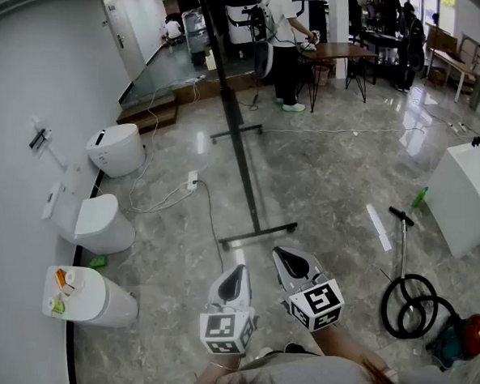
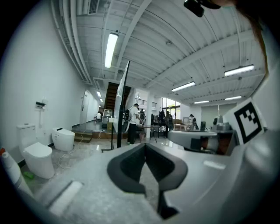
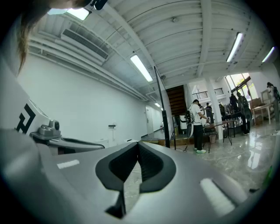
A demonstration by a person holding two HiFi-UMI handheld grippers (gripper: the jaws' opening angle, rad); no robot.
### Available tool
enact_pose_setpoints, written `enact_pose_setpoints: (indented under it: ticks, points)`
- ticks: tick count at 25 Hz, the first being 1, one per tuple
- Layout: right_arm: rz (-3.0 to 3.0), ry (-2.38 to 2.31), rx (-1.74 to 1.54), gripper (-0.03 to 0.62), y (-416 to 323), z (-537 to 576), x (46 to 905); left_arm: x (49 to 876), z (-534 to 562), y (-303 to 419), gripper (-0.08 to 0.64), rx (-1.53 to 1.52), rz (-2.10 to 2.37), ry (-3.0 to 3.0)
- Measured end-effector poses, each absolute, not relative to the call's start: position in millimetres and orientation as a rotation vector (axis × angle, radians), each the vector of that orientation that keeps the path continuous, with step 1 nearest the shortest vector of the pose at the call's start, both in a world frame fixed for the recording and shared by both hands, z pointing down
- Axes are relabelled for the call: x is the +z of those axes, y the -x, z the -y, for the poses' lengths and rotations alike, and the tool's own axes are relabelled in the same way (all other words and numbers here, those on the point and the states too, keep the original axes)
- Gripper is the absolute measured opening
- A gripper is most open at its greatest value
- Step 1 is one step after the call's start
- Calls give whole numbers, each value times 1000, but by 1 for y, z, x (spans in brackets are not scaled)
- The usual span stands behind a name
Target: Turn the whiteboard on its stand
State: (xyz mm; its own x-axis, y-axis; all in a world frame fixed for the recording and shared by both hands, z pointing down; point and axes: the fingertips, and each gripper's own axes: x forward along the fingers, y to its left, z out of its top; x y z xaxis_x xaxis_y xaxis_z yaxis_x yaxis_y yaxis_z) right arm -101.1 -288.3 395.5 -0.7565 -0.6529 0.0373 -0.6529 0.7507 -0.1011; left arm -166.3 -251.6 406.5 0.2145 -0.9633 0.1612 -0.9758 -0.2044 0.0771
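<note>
Marble floor (image 1: pixel 330 176): whiteboard (image 1: pixel 231 105) ahead of left gripper (image 1: pixel 237 271), right gripper (image 1: pixel 282 255), both pressed together.

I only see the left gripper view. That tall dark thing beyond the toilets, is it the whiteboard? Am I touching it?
Observer: Yes, the whiteboard, edge-on. In the head view, the left hand-held gripper is short of the stand's foot, touching nothing.
Operator: And my other hand?
Observer: The right hand-held gripper has its jaws together, empty.
Operator: Anything on the floor to my right?
Observer: A vacuum cleaner with a coiled hose.
</note>
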Motion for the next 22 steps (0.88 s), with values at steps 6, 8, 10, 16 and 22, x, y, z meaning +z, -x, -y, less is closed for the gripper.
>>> enact_pose_setpoints:
  ticks: [6, 8, 10, 16, 22]
  points:
    - [-2952, 1064, -236, 5, 110, 285, 407, 412, 253, 167, -2, 94, 1853, -2313]
    - [-2953, 1063, -230, 5, 110, 286, 406, 410, 254, 166, -2, 69, 1847, -2323]
    - [-2954, 1064, -230, 5, 108, 286, 407, 410, 255, 163, -2, 70, 1839, -2333]
    - [-2952, 1062, -245, 5, 105, 283, 411, 416, 252, 158, -2, 72, 1817, -2330]
    - [-2909, 1036, -275, 5, 102, 286, 410, 416, 254, 156, -2, 50, 1826, -2329]
